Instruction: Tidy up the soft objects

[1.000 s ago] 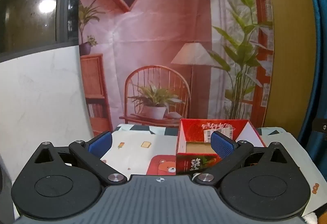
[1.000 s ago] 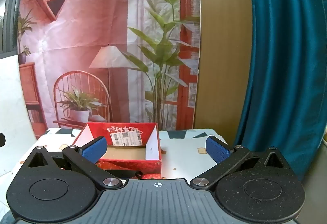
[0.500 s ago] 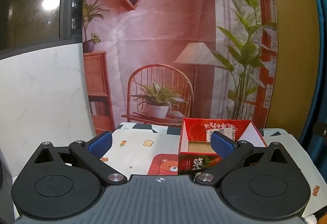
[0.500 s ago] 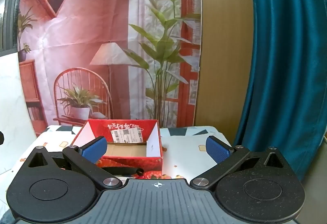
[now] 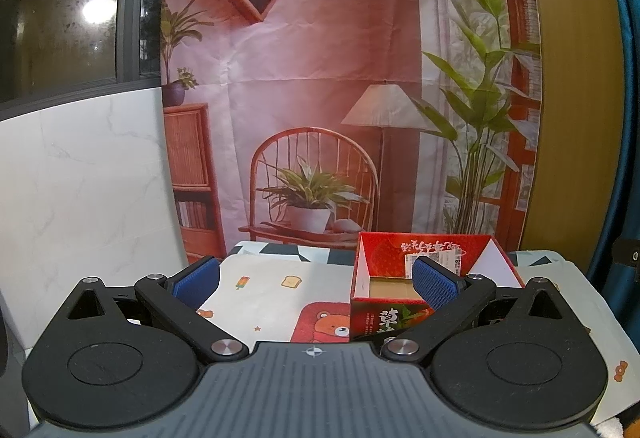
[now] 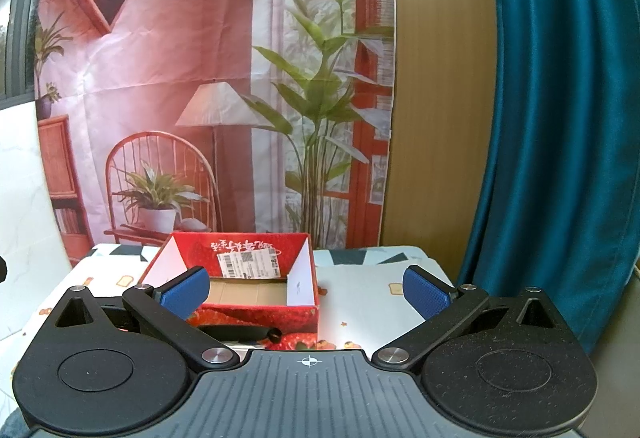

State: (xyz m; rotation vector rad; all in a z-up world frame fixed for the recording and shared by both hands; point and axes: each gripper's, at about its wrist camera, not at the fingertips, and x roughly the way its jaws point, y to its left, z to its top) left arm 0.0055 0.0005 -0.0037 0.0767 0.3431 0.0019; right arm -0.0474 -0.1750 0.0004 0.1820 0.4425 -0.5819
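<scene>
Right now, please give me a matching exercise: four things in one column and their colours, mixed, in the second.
Things:
1. open box
2. curtain
3. gripper pads
4. printed lampshade

Colours:
a. teal
b. white
c. red
d. dark blue

Pairs: 1-c, 2-a, 3-d, 4-b

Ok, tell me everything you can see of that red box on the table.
The red box is open-topped cardboard with strawberry print outside, white side flaps and a bare brown floor; it looks empty. A barcode label sits on its inner back wall under white script. It stands upright on the cartoon-print tablecloth, and neither claw touches it.
</scene>
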